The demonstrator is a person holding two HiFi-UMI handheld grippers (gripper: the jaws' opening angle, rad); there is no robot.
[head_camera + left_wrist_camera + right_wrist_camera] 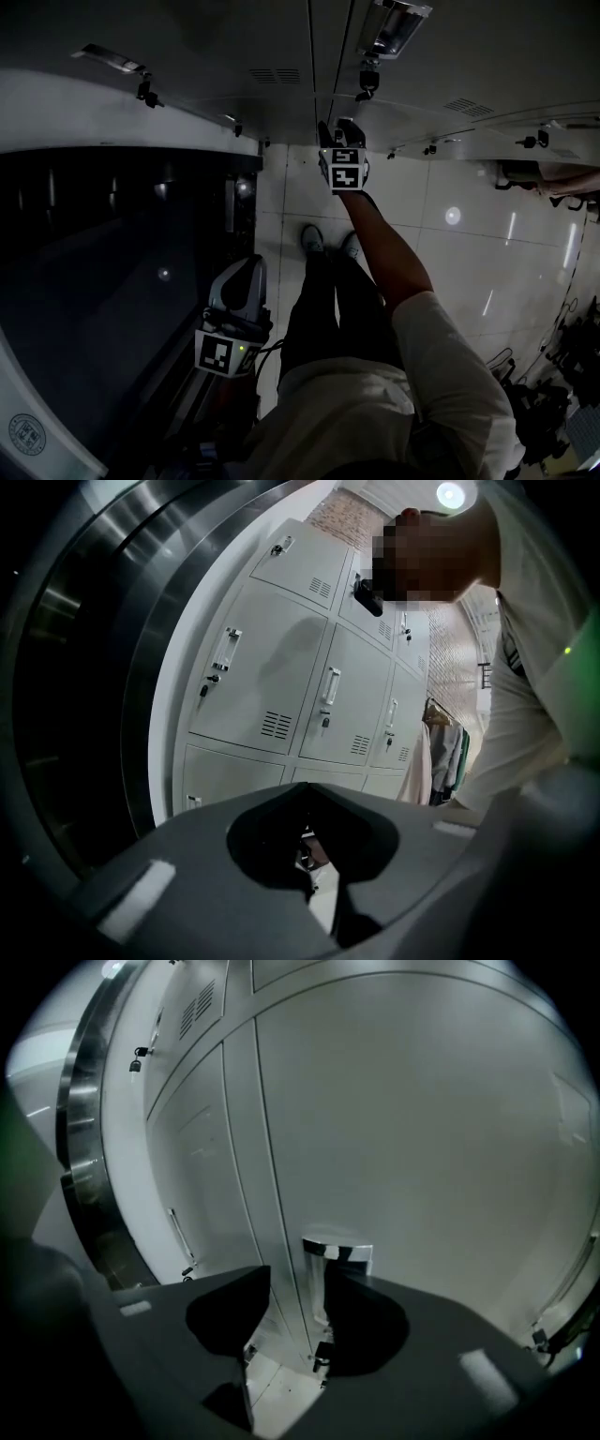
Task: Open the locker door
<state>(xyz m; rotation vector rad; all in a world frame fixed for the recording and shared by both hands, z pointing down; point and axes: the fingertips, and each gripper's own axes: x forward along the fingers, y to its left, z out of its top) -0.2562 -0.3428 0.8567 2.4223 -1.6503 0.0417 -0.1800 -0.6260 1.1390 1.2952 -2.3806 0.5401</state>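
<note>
In the right gripper view the pale grey locker door fills the picture. Its chrome handle stands just past my right gripper, close to the right jaw's tip, with a small lock under it. That gripper is open, its jaws apart and nothing clamped. In the head view the right gripper is held out at arm's length against the locker front, below a chrome handle. My left gripper hangs low by the person's left side. It is shut and empty, and points at other lockers.
A dark, curved steel-trimmed structure takes up the left. The person's legs and shoes stand on glossy white floor tiles. Rows of shut grey lockers run to the right, with clothes hanging beyond them.
</note>
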